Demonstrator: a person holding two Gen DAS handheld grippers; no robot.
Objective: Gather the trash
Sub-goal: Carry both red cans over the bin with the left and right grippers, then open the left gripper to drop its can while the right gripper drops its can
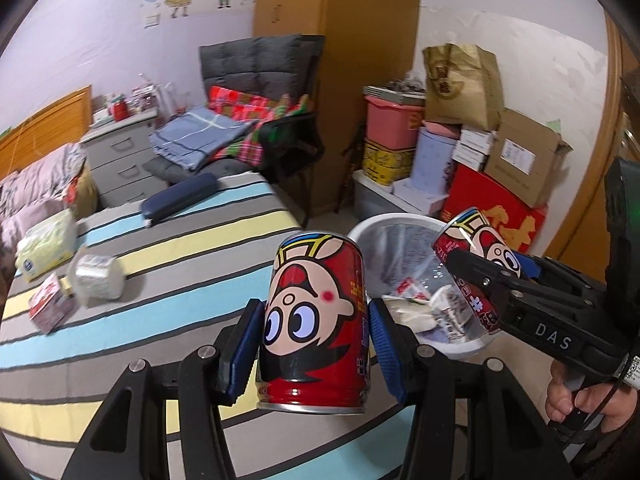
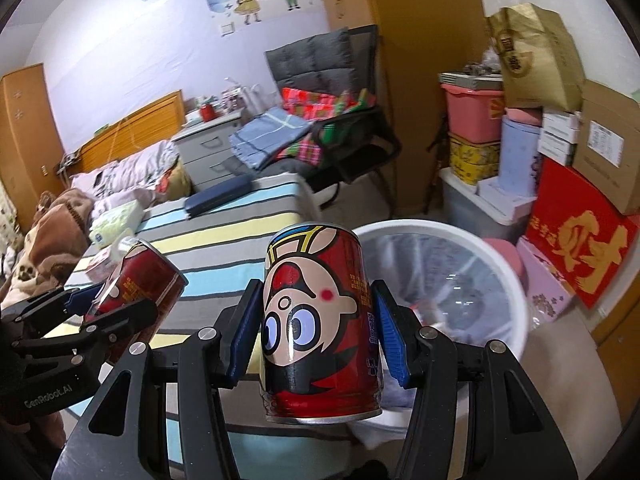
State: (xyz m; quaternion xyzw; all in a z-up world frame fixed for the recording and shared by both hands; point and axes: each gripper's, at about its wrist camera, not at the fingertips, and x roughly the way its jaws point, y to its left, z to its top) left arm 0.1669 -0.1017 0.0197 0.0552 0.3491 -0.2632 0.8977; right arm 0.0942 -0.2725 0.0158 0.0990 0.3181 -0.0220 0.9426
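My left gripper [image 1: 316,338] is shut on a red cartoon can [image 1: 316,316], held upside down above the striped bed's edge. Its blue pads [image 1: 384,340] press both sides of the can. My right gripper [image 2: 316,334] is shut on a second red cartoon can [image 2: 320,316], also upside down, near the rim of the white bin [image 2: 516,280]. In the left wrist view the right gripper [image 1: 490,270] holds its can [image 1: 472,256] over the white bin [image 1: 360,232], which has wrappers inside. In the right wrist view the left gripper [image 2: 116,304] shows with its can [image 2: 148,276] at the left.
On the striped bed [image 1: 180,248] lie a clear plastic cup [image 1: 96,280], a small carton [image 1: 50,306] and a tissue pack [image 1: 46,248]. A dark pouch [image 1: 180,198] lies farther back. Stacked boxes [image 1: 492,208] stand behind the bin, a chair with folded cloths [image 1: 256,120] beyond the bed.
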